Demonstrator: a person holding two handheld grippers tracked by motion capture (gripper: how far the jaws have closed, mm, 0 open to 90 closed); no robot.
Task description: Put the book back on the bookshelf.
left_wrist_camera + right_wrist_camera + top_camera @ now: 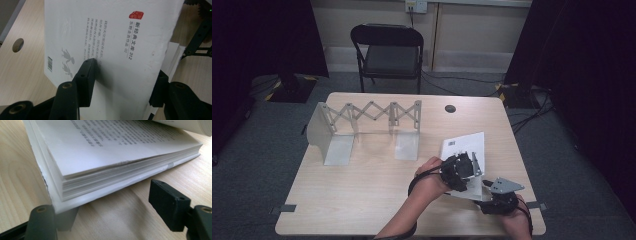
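Where the forearms enter at the near edge of the desk [362, 200], the right gripper [499, 197] sits lowest, close to the near right corner, its grey plate on top. In the right gripper view its jaws stand wide apart: one lies under the near corner of the book [112, 157], hidden in part by the cover, the other hangs free over bare wood, clear of the page block. The jaws are not closed on anything.

Just beyond and to the left, the left gripper [464, 167] is over the book [467, 150]. In the left gripper view its jaws straddle the raised white cover [112, 50]: one jaw lies against the printed face beside the small figure drawing, the other sits at the cover's far edge. The jaws look closed on the cover, with pages showing behind it.

The book lies on the right half of the desk, open, with printed pages exposed in the right gripper view and the cover tilted up off the page block. A barcode [50, 63] and a red seal mark [136, 15] are on the cover.

Farther back on the left, a metal folding rack [367, 127] stands upright, well apart from the book. A round hole [450, 108] sits near the desk's far edge. Beyond the desk a black chair [389, 52] stands on the floor.
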